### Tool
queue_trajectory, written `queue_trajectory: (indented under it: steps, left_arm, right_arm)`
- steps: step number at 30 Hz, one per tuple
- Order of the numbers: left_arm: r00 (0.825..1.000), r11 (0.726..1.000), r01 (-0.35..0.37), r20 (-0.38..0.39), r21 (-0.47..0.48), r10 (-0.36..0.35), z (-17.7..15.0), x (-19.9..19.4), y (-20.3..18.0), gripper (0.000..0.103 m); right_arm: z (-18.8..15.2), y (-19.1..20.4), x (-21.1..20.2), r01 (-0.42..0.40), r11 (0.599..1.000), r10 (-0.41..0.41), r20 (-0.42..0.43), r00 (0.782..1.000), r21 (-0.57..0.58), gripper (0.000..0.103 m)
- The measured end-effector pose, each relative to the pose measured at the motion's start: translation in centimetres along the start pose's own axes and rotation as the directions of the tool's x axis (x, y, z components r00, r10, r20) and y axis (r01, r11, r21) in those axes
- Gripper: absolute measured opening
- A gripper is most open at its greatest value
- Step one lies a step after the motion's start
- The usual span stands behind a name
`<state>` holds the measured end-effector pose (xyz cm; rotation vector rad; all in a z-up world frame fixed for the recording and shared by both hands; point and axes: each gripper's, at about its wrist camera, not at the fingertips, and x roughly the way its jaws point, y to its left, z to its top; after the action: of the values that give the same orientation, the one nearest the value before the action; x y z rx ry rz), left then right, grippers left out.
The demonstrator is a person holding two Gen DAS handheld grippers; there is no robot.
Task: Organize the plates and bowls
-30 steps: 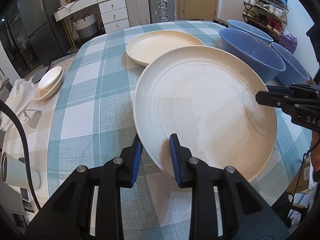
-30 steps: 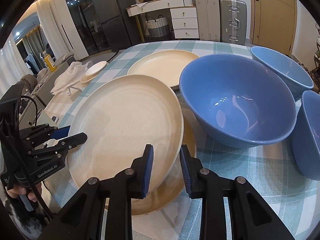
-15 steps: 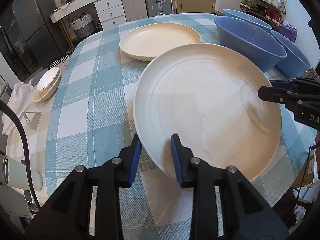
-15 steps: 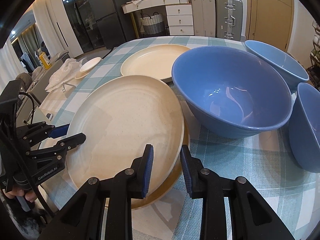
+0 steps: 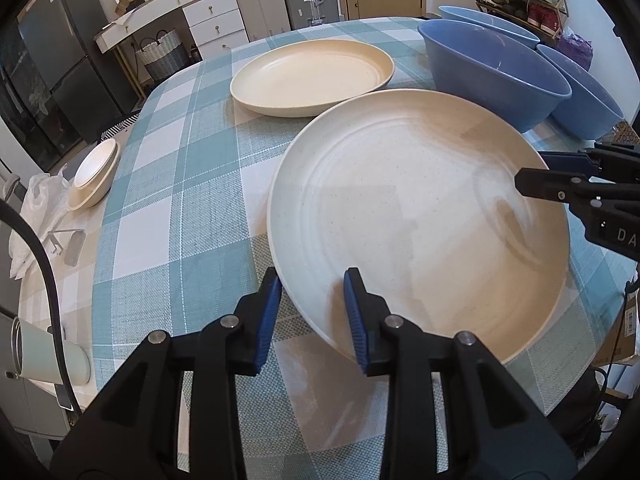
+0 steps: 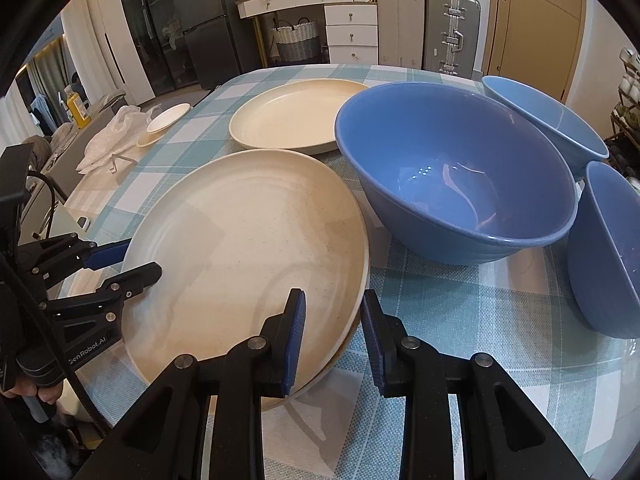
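Top cream plate (image 5: 420, 220) lies nested on lower plate (image 6: 340, 354) on the worktop (image 5: 180, 200). The left gripper (image 5: 312, 280) has just been opening, slack round the rim; the right gripper (image 6: 332, 296) straddles the rims, can't tell if pinching. Withdraw unevenly and you drag the plate into the blue bowl (image 6: 452, 184)

Below the right gripper's fingers (image 6: 298, 334), the lower plate (image 6: 340, 350) shows only as a thin rim; the top plate (image 6: 248, 256) hides the rest. Right of those fingers, the near blue bowl (image 6: 604, 256) is cut off by the frame. Whether either gripper's pads press the top plate's rim cannot be told.
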<state>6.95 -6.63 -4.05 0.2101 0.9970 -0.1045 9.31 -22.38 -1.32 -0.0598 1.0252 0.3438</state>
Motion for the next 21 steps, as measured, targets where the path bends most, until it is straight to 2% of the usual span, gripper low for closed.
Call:
queue_trajectory:
  steps: [8,10,14,17,19,21]
  left_arm:
    - [1.000,1.000,-0.006,-0.002,0.014,0.006,-0.1,0.1,-0.2,0.030]
    - [1.000,1.000,0.007,-0.001,0.010,-0.007,-0.1,0.1,-0.2,0.036]
    - [0.999,0.999,0.044,0.003,-0.005,-0.044,0.0,0.0,0.0,0.043]
    - [0.996,0.996,0.087,0.017,-0.025,-0.086,0.1,-0.4,0.4,0.054]
    - [0.994,0.994,0.104,0.031,-0.042,-0.103,0.1,-0.8,0.7,0.066]
    - [0.993,0.992,0.113,0.046,-0.061,-0.110,0.2,-1.3,1.1,0.072]
  right_arm:
    - [0.0,0.0,0.1,0.009,1.000,-0.009,-0.003,1.000,-0.007,0.030]
    - [-0.1,0.0,0.2,0.007,1.000,-0.007,-0.005,1.000,-0.007,0.031]
    - [-0.1,-0.2,0.0,-0.009,1.000,0.009,-0.003,1.000,0.003,0.034]
    - [-0.1,-0.4,-0.2,-0.024,1.000,0.024,0.000,1.000,0.008,0.041]
    - [0.0,-0.3,-0.5,-0.036,0.999,0.035,0.007,0.999,0.007,0.046]
    - [0.0,-0.3,-0.8,-0.041,0.999,0.041,0.016,0.999,0.004,0.051]
